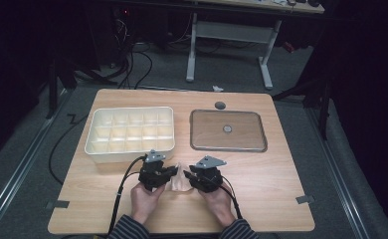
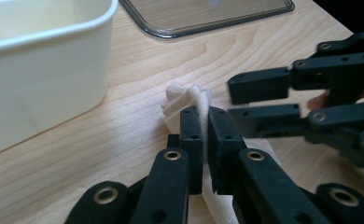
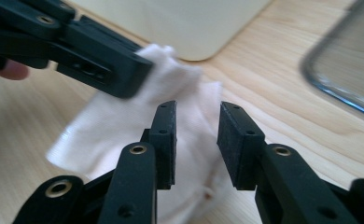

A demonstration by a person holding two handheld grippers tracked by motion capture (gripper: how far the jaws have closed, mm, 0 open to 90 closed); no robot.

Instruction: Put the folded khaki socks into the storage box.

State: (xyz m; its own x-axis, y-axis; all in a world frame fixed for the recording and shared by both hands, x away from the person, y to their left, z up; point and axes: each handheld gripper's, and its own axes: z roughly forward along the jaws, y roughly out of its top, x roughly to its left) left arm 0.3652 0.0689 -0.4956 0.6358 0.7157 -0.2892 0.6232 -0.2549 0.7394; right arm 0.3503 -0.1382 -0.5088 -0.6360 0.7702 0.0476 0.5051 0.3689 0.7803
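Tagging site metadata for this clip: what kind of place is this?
Probably a lab or data-collection room, not a home. A lone wooden table stands on grey carpet, cables run across the floor beyond it, and an adjustable desk frame stands behind. Both tools trail cables, the left tool pinching a white cloth.

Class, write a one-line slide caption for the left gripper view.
Left gripper pinches a white cloth beside a cream bin.

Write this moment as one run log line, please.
left gripper: shut on white cloth | right gripper: open over cloth | cloth: on table
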